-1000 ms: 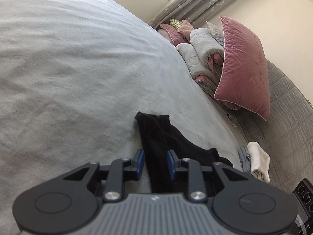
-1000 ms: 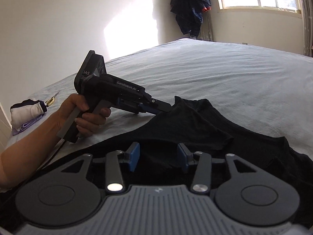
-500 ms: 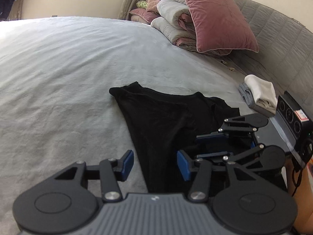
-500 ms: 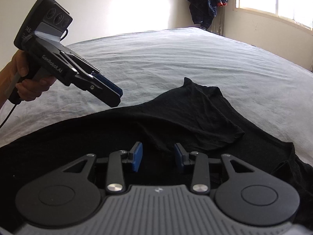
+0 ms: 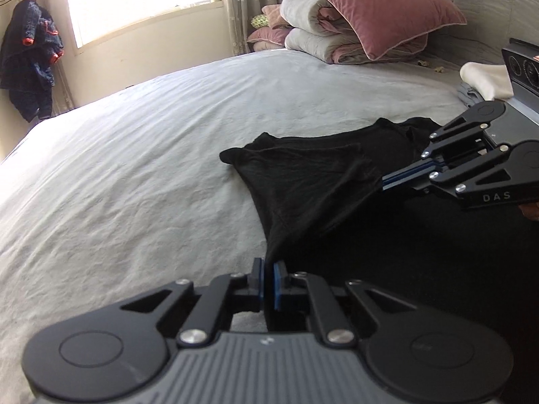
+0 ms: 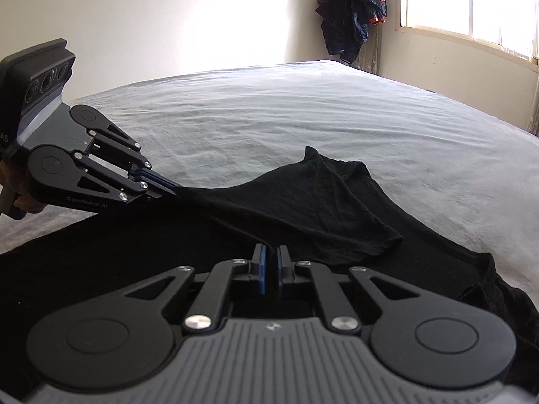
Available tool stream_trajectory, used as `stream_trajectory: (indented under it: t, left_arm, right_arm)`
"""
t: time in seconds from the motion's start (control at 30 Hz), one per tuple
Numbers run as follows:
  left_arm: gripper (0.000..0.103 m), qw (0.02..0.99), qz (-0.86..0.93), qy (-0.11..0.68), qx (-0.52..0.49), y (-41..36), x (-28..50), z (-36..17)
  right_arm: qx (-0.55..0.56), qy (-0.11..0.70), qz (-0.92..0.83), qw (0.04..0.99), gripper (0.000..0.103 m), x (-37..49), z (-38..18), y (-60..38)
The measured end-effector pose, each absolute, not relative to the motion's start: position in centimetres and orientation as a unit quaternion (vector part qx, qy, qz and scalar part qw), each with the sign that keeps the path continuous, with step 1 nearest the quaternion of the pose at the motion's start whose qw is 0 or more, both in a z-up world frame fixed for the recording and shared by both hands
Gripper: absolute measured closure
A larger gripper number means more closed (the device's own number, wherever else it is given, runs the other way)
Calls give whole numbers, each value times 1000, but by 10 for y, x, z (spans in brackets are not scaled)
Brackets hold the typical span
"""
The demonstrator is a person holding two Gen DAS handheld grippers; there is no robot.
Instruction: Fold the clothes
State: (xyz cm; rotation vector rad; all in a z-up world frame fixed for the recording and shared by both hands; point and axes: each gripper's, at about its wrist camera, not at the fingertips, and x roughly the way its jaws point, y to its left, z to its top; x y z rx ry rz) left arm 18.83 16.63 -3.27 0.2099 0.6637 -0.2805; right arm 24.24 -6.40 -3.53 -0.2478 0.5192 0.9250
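Black shirt (image 5: 313,168) fabric is pinched in both grippers. On the left gripper (image 5: 268,277) the blue pads are pressed together on a gathered edge of the cloth, which rises from the jaws in a taut ridge toward the far sleeve. The right gripper (image 6: 270,271) has its pads drawn close with only a thin slit between them (dark cloth sits in that slit, so it looks clamped on the garment); seen from the left wrist, its tips (image 5: 385,181) meet on a fold of the same shirt. From the right wrist, the left gripper (image 6: 171,187) bites the hem at the left, and the fabric stretches from it across the view.

Beyond the jaws, the shirt lies spread on the grey bedspread (image 5: 134,168), partly lifted between the two tools, one short sleeve (image 6: 363,235) folded over the body.

Farther out, a pink pillow (image 5: 370,10) leans on rolled bedding (image 5: 313,30) at the headboard, with a small pile of folded clothes (image 5: 485,80) near it. A dark jacket (image 6: 353,10) hangs in the corner beside the window (image 6: 468,3).
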Motion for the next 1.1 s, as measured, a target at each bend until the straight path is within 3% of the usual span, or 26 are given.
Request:
stream_trajectory:
  t: [0.17, 0.23, 0.27, 0.33, 0.5, 0.7, 0.8, 0.97, 1.1]
  left_arm:
    - [97, 925, -132, 347, 77, 181, 187, -40]
    - [93, 923, -136, 353, 73, 183, 188, -37]
    - [87, 923, -137, 353, 67, 184, 189, -34]
    - [76, 927, -135, 347, 49, 188, 192, -28]
    - [75, 934, -153, 321, 31, 178, 204, -15]
    - [74, 936, -178, 300, 38, 155, 231, 1]
    - [67, 937, -184, 295, 22, 152, 240, 7]
    - [68, 932, -194, 304, 29, 135, 263, -12]
    - [75, 932, -166, 319, 47, 128, 294, -38]
  right_arm:
    - [-135, 250, 477, 832, 97, 234, -32, -56]
    - [-158, 272, 473, 823, 95, 235, -42, -47]
    - [-166, 283, 472, 818, 93, 236, -46, -45]
    - [-154, 284, 477, 817, 86, 236, -43, -50]
    - [-114, 272, 442, 847, 62, 240, -26, -77]
    - [-84, 274, 339, 896, 62, 254, -18, -122]
    - [-56, 272, 297, 914, 62, 260, -17, -144]
    - [-35, 273, 256, 926, 62, 263, -18, -164]
    - [-51, 284, 233, 929, 62, 264, -23, -172]
